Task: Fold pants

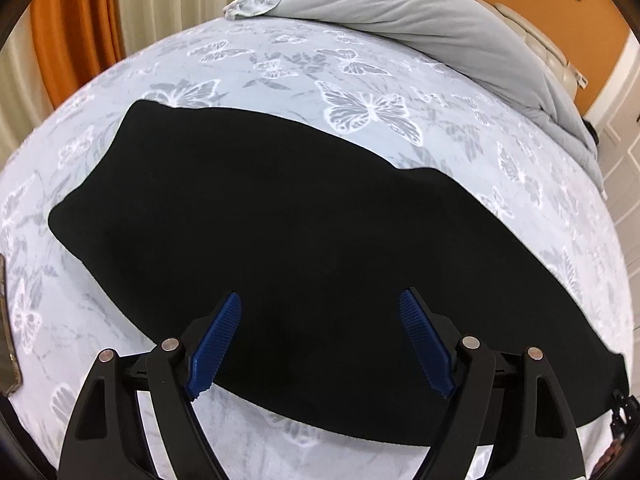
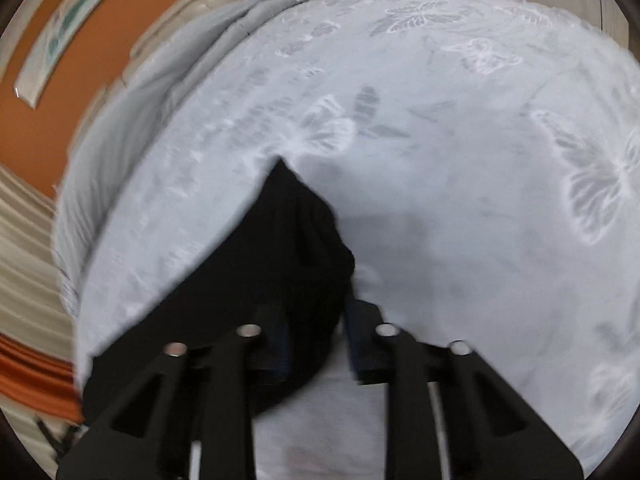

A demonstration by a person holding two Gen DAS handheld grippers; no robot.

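Observation:
Black pants (image 1: pixel 280 216) lie flat across the bed, stretching from left to far right in the left wrist view. My left gripper (image 1: pixel 320 312) is open, its blue pads (image 1: pixel 216 344) spread above the near edge of the pants, holding nothing. In the right wrist view, one end of the pants (image 2: pixel 296 248) rises to a bunched point between my right gripper's fingers (image 2: pixel 316 344). The view is blurred; the jaws stand partly apart with the cloth between them, and I cannot tell whether they grip it.
The bed sheet (image 1: pixel 360 92) is pale blue with white butterflies. A grey duvet (image 1: pixel 420 12) is bunched at the far side by the headboard. Orange and cream curtains (image 1: pixel 72 20) hang at the left. An orange wall (image 2: pixel 80 80) holds a framed picture.

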